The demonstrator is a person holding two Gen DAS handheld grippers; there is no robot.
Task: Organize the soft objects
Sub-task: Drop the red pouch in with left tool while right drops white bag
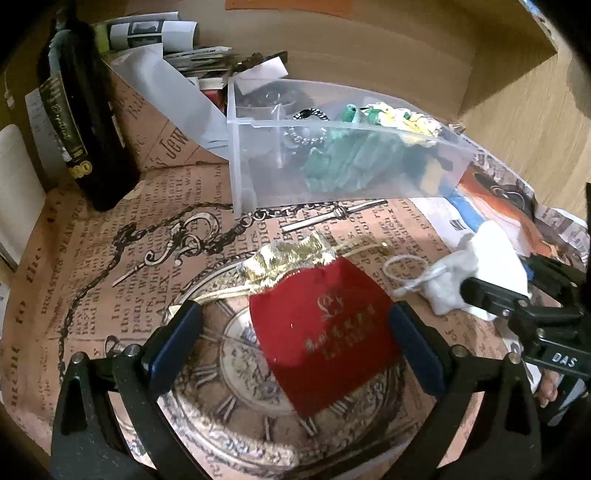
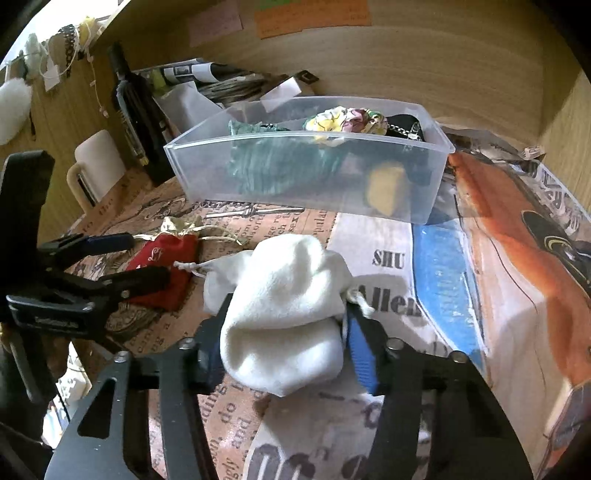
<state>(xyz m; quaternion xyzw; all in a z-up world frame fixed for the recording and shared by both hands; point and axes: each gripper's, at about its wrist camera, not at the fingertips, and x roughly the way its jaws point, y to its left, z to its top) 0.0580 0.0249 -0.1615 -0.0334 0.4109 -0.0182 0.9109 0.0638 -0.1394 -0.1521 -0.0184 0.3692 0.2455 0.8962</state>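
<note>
Right now the red pouch [image 1: 325,339] lies flat on the newspaper-print paper [image 1: 92,295] between the spread fingers of the left gripper [image 1: 295,332], which is released: the blue pads [image 1: 173,339] stand on either side of the pouch, and whether the right-hand pad touches its edge I cannot tell. Its gold-trimmed neck [image 1: 288,258] points away from the gripper toward the clear plastic bin [image 1: 243,155], with gold cords trailing out to both sides.

Just to the right of the red pouch, the white pouch [image 2: 284,317] sits bunched between the fingers of the right gripper [image 2: 284,350], which is clenched on it; the cloth bulges up and forward over the pads. Its white drawstring [image 1: 404,269] loops out on the paper toward the red pouch. From the right wrist camera the left gripper [image 2: 140,258] shows at the left, straddling the red pouch [image 2: 166,266].

Behind both pouches stands the clear plastic bin [image 2: 436,147], divided inside. It holds a crumpled teal cloth [image 2: 273,166], a yellow-and-white patterned cloth [image 2: 343,122] on top, something yellow [image 2: 386,188] low against the front wall, and dark beaded or chain-like pieces [image 1: 310,127] in a further compartment. A dark bottle [image 1: 81,122] stands to the left of the bin, with folded papers [image 1: 155,33] behind.
</note>
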